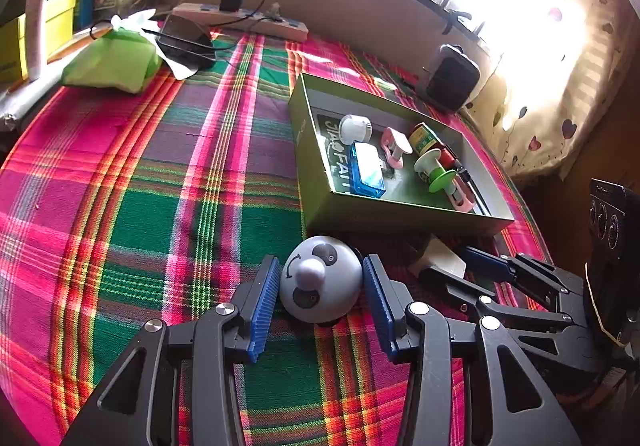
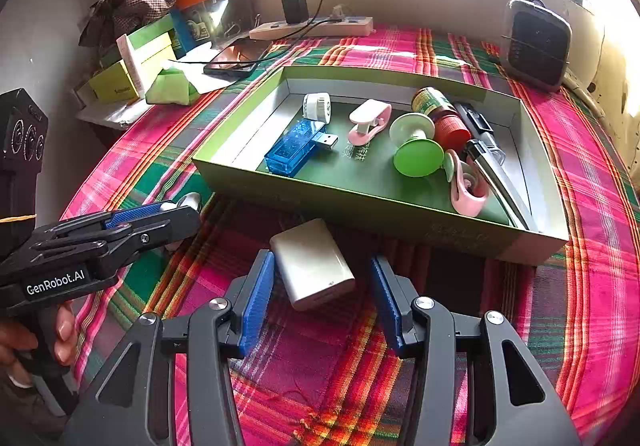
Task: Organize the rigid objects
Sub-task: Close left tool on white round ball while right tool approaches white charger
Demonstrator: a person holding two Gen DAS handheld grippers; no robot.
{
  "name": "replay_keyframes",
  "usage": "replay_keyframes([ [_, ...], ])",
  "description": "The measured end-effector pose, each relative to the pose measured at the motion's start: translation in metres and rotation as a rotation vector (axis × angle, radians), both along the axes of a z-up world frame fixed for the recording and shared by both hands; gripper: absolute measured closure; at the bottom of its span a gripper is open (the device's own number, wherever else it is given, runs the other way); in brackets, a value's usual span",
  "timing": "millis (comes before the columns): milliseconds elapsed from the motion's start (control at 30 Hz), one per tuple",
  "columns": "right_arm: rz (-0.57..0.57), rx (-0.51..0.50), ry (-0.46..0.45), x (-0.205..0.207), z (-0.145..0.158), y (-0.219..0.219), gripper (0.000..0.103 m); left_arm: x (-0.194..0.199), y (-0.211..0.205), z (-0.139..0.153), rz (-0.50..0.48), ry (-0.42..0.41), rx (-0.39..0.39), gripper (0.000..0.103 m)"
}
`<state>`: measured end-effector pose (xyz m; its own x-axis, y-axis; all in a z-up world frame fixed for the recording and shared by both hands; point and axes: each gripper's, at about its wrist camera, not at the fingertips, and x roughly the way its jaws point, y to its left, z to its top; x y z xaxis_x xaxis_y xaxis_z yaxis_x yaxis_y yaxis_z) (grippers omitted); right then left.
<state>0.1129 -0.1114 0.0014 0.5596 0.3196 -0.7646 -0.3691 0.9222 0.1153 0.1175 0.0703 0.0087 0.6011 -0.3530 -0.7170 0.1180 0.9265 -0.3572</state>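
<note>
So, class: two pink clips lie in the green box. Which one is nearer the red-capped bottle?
The pink clip at the box's near right corner, beside the green suction cup. The other pink clip lies further left, past the bottle.

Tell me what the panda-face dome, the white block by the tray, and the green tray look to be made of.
Panda-face dome: likely hard plastic; smooth, soft sheen, printed eye patches.
White block: probably matte-to-satin plastic; rounded edges, a seam near one end.
Green tray: seemingly coated cardboard; thin, straight folded walls, printed lettering on its floor, light inner lining.
</note>
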Motion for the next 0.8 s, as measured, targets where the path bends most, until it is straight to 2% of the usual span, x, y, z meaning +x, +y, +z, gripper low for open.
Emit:
replay_keyframes([
  [267,0.024,-0.033,0.004,0.0041,-0.0044,0.0089,0.054,0.0004,0.0003,-0.0004,0.000,0.000,-0.001,0.061],
  [800,0.010,-0.036,-0.009,0.0057,-0.0050,0.0104,0.054,0.0004,0.0006,-0.0004,0.000,0.000,0.000,0.061],
])
